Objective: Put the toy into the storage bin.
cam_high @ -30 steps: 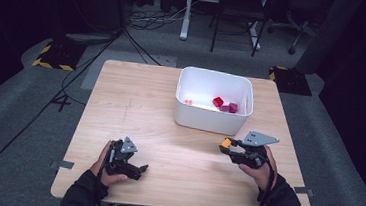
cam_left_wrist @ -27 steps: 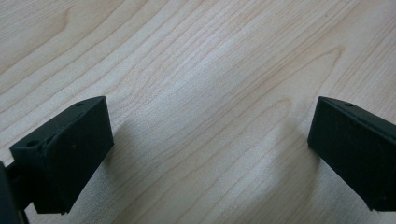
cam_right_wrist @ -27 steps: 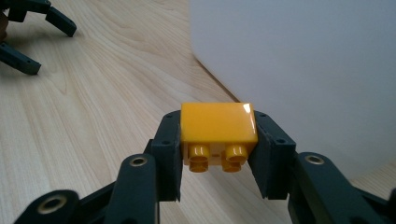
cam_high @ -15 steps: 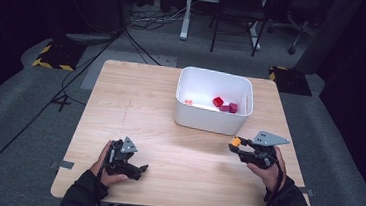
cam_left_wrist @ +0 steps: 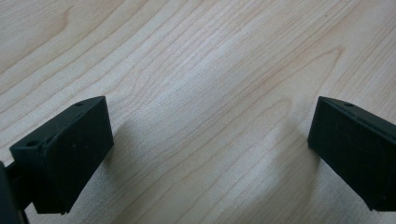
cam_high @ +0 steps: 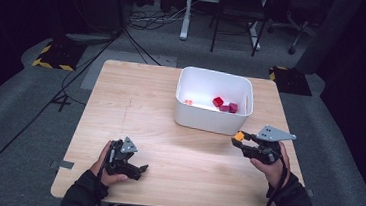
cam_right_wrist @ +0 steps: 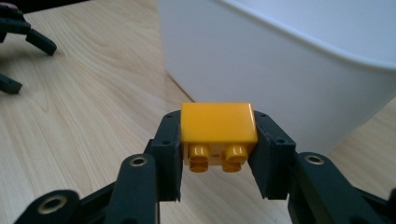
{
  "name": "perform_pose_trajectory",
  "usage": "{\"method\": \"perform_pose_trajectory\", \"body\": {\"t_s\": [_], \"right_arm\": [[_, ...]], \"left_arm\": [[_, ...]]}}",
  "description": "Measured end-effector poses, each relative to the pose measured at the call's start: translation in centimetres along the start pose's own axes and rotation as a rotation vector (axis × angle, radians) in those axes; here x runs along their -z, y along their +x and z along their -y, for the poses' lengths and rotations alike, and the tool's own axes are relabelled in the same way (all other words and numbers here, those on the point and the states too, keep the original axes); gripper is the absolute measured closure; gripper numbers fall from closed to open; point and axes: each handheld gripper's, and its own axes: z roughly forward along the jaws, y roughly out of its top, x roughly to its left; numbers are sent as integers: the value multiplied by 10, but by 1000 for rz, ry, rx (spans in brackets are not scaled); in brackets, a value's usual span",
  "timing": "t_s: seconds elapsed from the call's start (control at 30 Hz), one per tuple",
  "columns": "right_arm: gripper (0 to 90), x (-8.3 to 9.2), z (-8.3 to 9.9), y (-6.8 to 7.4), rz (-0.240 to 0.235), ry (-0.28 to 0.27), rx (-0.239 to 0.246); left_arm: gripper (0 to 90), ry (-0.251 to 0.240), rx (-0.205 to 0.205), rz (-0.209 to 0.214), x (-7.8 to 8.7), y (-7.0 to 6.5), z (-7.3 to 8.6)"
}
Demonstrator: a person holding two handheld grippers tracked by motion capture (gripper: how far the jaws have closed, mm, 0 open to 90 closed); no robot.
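Note:
My right gripper [cam_high: 238, 137] [cam_right_wrist: 218, 154] is shut on an orange toy brick [cam_high: 239, 136] [cam_right_wrist: 219, 133], held a little above the table just in front of the white bin [cam_high: 212, 119] [cam_right_wrist: 289, 70]. The brick's studs face back toward the camera. In the bin lie red bricks [cam_high: 225, 105] and a small orange piece [cam_high: 188, 102]. My left gripper [cam_high: 140, 172] [cam_left_wrist: 210, 154] rests low on the table near the front left, jaws wide apart with bare wood between them.
The wooden table [cam_high: 135, 104] has free surface on its left and middle. The bin stands at the back right. Beyond the table are cables and a chair on a grey floor.
My right gripper has moved up and to the right with the orange brick. The left hand has stayed in place.

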Motion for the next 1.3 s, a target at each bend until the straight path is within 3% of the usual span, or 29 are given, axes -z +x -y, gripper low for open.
{"method": "perform_pose_trajectory", "body": {"t_s": [0.27, 0.57, 0.73, 1.03, 1.3], "right_arm": [[592, 12, -36, -7, 16, -40, 24], [592, 11, -66, -12, 30, -67, 39], [592, 3, -80, -21, 33, -65, 25], [592, -17, -99, -35, 81, -46, 29], [592, -35, -105, -41, 104, -33, 20]], "left_arm": [[3, 0, 0, 0, 0, 0, 0], [3, 0, 0, 0, 0, 0, 0], [3, 0, 0, 0, 0, 0, 0], [3, 0, -1, -1, 0, 0, 0], [3, 0, 0, 0, 0, 0, 0]]}}
